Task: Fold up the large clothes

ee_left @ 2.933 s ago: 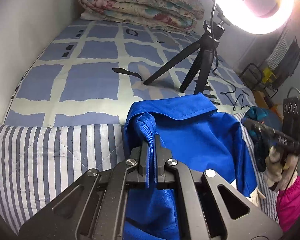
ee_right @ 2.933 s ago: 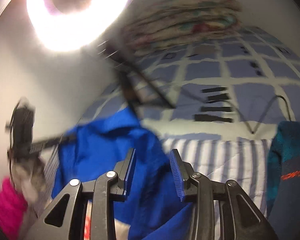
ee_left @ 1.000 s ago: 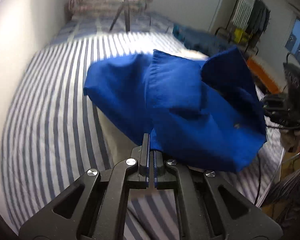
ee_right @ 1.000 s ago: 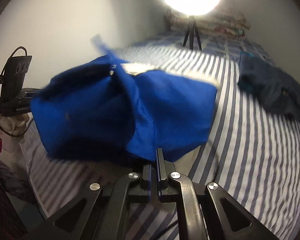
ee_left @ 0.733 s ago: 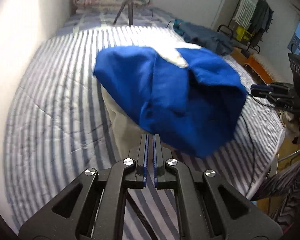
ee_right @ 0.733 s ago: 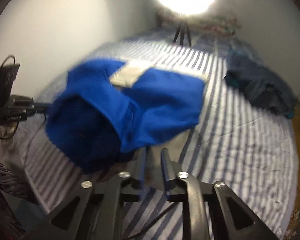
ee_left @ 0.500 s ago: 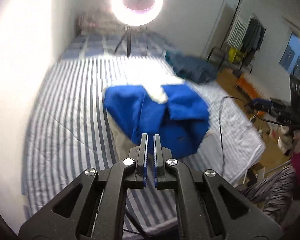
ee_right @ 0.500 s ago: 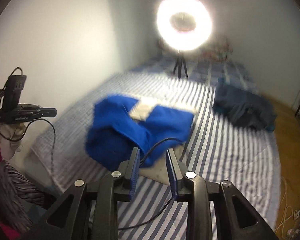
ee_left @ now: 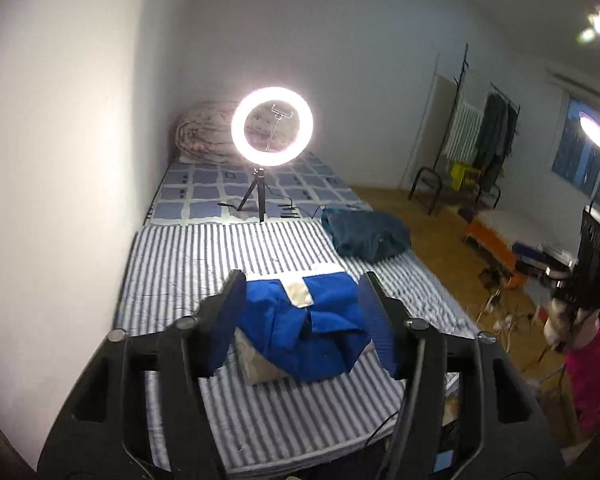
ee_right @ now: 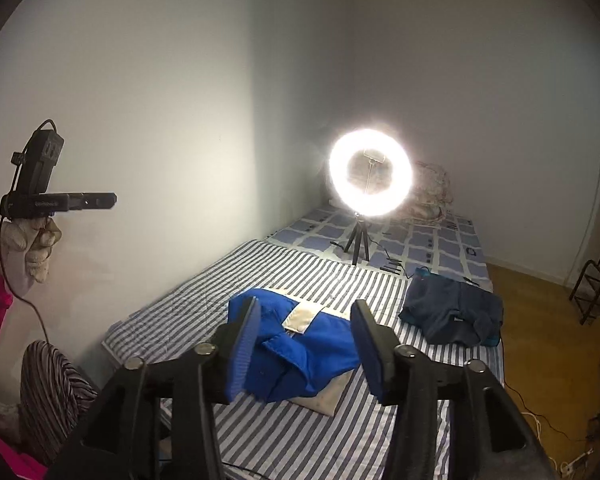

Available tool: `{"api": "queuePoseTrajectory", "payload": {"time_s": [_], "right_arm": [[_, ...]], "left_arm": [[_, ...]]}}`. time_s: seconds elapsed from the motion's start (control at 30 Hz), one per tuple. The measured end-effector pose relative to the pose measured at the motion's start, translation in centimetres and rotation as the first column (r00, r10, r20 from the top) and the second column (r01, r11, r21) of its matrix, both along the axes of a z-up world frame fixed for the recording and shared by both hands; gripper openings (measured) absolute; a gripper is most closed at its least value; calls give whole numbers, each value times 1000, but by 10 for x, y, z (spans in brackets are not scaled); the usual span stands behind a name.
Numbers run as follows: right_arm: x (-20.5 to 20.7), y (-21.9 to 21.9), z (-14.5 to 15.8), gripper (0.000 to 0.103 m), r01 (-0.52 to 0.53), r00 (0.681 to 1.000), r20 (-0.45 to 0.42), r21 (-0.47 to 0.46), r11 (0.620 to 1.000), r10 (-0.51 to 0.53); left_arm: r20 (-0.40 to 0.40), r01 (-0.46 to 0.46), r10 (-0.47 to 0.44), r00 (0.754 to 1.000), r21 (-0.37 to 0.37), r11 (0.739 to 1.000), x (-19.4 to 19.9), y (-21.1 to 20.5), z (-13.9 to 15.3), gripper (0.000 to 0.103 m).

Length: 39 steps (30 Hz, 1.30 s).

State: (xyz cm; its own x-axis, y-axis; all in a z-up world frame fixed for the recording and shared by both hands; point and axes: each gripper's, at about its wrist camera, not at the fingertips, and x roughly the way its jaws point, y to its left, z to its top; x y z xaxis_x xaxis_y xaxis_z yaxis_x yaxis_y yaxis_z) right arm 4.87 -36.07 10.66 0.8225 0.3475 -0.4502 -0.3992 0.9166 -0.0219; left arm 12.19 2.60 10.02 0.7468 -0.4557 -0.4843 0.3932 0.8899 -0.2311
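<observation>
A blue garment with cream panels (ee_left: 304, 328) lies in a loose heap on the striped bed (ee_left: 188, 264); it also shows in the right wrist view (ee_right: 300, 344). My left gripper (ee_left: 304, 328) is open and empty, held well above and back from the heap. My right gripper (ee_right: 306, 350) is open and empty too, likewise raised away from the bed. The left gripper also shows from the side in the right wrist view (ee_right: 100, 199).
A dark blue-green garment (ee_left: 366, 236) lies at the bed's right edge, also in the right wrist view (ee_right: 454, 314). A lit ring light on a tripod (ee_left: 272, 132) and a rolled quilt (ee_left: 202, 136) stand at the far end. A clothes rack (ee_left: 480, 148) and wooden floor lie right.
Both grippers let go of the blue garment, opened wide and pulled up and back. The garment dropped onto the striped bed in a heap.
</observation>
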Motion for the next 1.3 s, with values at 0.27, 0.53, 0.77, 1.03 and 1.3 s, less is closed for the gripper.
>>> {"api": "queuePoseTrajectory", "payload": {"time_s": [0.27,0.53,0.77,1.03,1.3], "right_arm": [[84,8,-87,62,-14,985,-169,7,1000,15],[199,-23,-204,74,88,882,-472,136,987,-14],[259,-40,-284,50,189,769,-639,272,944,30],[251,-22,-273,0,107,771,-629,287,952,103],[247,-17,-318,0,116,725,-689,125,985,2]], "left_arm": [[-290,-47,19,957,-90,995,117,-4,-119,61],[-539,-148,14,842,-206,967,221,1,-235,61],[-640,-229,-3,769,-280,932,271,-2,-292,56],[-617,-135,0,787,-172,976,271,-19,-297,3],[-652,-121,65,756,-42,992,256,-34,-357,3]]}}
